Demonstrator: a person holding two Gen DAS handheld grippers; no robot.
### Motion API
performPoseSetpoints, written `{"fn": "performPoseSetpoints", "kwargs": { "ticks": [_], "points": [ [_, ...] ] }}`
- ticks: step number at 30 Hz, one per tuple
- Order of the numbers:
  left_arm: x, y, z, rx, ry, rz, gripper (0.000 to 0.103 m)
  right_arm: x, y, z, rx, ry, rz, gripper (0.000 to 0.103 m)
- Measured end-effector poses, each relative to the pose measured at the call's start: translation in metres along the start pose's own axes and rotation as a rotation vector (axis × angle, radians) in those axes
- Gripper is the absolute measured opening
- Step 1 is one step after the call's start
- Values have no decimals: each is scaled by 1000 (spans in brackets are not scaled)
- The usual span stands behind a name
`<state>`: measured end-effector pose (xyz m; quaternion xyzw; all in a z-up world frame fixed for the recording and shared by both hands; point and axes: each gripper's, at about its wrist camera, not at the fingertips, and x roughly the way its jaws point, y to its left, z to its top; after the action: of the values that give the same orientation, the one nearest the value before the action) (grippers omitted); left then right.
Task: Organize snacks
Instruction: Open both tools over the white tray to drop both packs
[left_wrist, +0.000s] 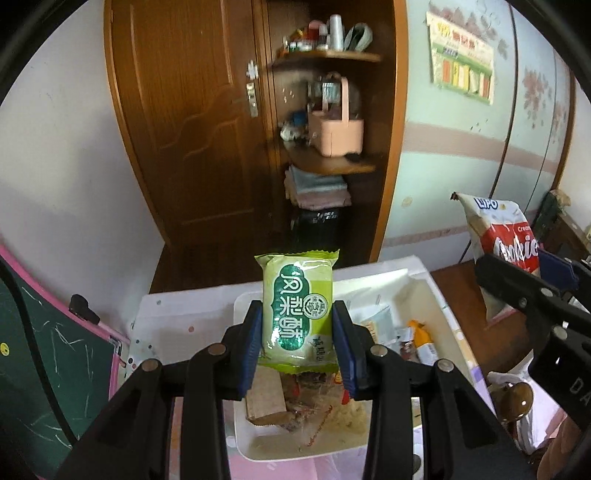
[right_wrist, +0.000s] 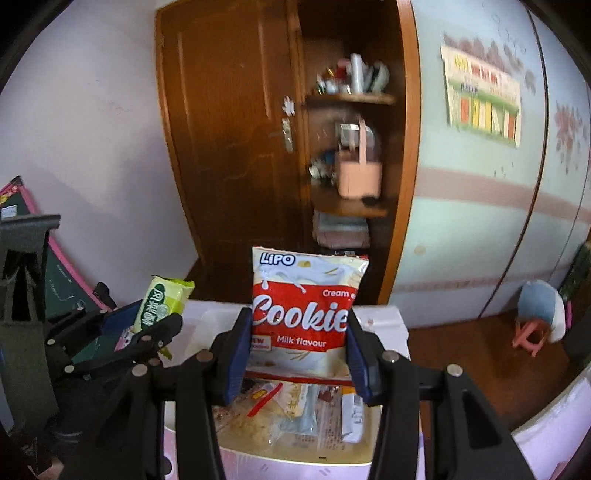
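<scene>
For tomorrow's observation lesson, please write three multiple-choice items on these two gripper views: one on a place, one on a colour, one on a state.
1. Where do the loose snacks lie?
A. In the white bin under the grippers
B. On the wooden shelf
C. On the floor

2. What colour is the packet in the left gripper?
A. Blue
B. Green
C. Black

3. What is the right gripper doing?
A. Standing open and empty
B. Resting in the basket
C. Clamping a cookie bag

Answers:
1 A: the white bin holds wrappers below both grippers.
2 B: the left gripper squeezes a green packet between its blue pads.
3 C: the right gripper has its pads against both sides of the red and white cookie bag, which is held upright.
</scene>
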<state>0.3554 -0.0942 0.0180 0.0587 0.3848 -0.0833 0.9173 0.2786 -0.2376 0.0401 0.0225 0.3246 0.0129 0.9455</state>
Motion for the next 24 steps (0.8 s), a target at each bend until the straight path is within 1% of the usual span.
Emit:
{"fn": "performPoseSetpoints", "kwargs": {
  "ticks": [2,3,4,5,6,7,8,9,10,11,12,14,17,20,24],
  "points": [
    [12,1,-1,-8,12,8,36,17,-1,-3,0,43,3,48],
    [16,1,-2,-9,13,11,41,25,-1,-5,-2,62,3,48],
    [19,2,-2,-8,14,15,58,33,-1,-7,-5,88,2,48],
    [22,3,-2,-9,11,24,71,38,0,-10,-6,112,2,49],
    [23,4,-3,-13,0,56,82,44,1,-13,-5,138,3,51],
    [23,5,-4,-13,-7,76,87,48,-1,-15,2,150,1,53],
    [25,6,-5,-13,-9,80,88,50,-1,-16,6,150,1,57],
    [27,9,-6,-17,-3,76,91,50,-3,-17,10,146,0,63],
    [28,12,-6,-26,5,70,95,51,-4,-18,16,145,-4,66],
    [29,15,-7,-36,12,63,97,51,-7,-19,25,144,-4,73],
    [28,18,-7,-44,12,56,100,51,-9,-19,37,145,2,77],
    [25,20,-9,-48,7,44,101,50,-11,-20,48,145,12,78],
    [18,20,-11,-34,0,55,101,46,-9,-22,39,143,-3,78],
    [6,18,-15,-28,-4,63,101,36,-7,-23,38,135,-1,78],
    [-9,20,-18,-35,-8,51,101,22,-6,-25,40,128,0,78]
  ]
}}
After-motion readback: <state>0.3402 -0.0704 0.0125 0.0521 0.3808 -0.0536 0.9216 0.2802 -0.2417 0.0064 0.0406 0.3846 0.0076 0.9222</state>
